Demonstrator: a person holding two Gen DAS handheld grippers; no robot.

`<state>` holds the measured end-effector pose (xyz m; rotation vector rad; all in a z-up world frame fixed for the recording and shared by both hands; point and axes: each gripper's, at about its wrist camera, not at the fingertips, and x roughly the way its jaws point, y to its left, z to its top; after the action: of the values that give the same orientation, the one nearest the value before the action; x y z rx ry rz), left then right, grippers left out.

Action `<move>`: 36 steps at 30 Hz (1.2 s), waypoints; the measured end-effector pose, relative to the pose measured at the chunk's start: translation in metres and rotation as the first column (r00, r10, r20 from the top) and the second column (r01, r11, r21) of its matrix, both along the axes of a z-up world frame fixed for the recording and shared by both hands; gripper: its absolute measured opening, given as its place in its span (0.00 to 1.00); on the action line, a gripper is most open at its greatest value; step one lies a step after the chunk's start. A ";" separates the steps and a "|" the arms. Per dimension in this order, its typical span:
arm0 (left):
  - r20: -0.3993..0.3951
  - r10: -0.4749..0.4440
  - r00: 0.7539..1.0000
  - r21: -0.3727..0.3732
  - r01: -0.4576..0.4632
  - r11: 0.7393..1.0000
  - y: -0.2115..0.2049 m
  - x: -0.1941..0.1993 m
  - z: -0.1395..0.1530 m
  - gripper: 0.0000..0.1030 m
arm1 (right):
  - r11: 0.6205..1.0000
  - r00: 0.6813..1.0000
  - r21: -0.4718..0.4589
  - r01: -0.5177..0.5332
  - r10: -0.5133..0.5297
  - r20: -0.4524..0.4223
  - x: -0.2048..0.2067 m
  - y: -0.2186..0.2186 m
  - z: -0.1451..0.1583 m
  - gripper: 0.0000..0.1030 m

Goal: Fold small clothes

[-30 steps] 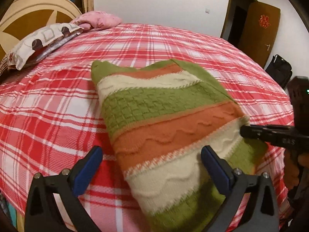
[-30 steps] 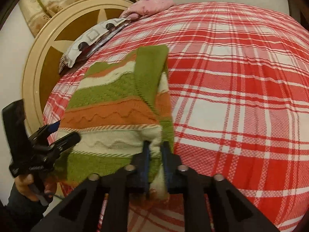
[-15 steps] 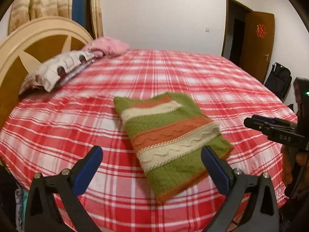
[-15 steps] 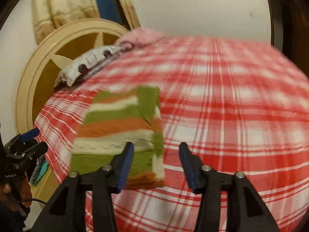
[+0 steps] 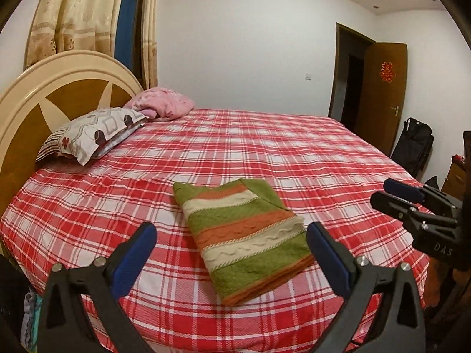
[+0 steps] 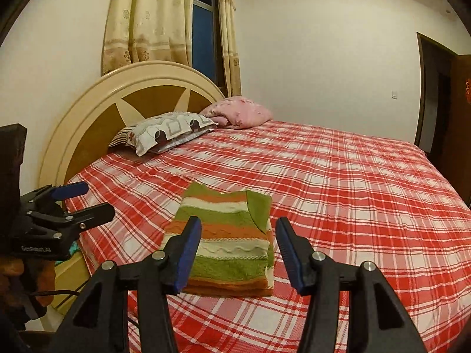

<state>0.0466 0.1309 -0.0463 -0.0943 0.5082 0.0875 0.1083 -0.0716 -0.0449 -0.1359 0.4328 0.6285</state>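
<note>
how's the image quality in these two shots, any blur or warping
Left wrist view: sharp, fisheye bows the red plaid bedspread, dark corners. Right wrist view: sharp too, warm indoor light, the folded green, orange and cream striped knit is evenly lit, no glare.

Left wrist view: looks from the bed's near edge, tilted slightly down along its own fingers (image 5: pixel 326 253) across the plaid bedspread (image 5: pixel 265 147) toward the far wall and door (image 5: pixel 382 94). Right wrist view: same side, further right, facing the headboard (image 6: pixel 117 100) and curtain (image 6: pixel 147 20). Both share the folded striped sweater (image 5: pixel 244 235) at moderate range, the pillows (image 6: pixel 167 131), and each other's gripper at frame edge.
</note>
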 end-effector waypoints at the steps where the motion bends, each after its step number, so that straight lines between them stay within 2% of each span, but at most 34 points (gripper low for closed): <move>1: 0.001 -0.001 1.000 -0.003 0.001 1.000 0.000 0.000 0.000 1.00 | 1.000 1.000 -0.001 0.001 -0.001 0.003 -0.002 -0.001 0.001 0.52; 14: 0.022 0.001 1.000 0.000 -0.001 1.000 -0.004 -0.007 0.005 1.00 | 1.000 1.000 0.010 -0.005 0.005 0.005 -0.009 -0.003 0.000 0.53; 36: 0.010 -0.013 1.000 0.002 0.013 1.000 -0.007 -0.005 0.007 1.00 | 0.999 1.000 0.031 -0.013 0.012 0.008 -0.015 -0.006 0.001 0.53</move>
<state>0.0412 0.1239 -0.0397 -0.0895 0.4985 0.0751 0.0933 -0.0780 -0.0443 -0.1118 0.4151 0.6465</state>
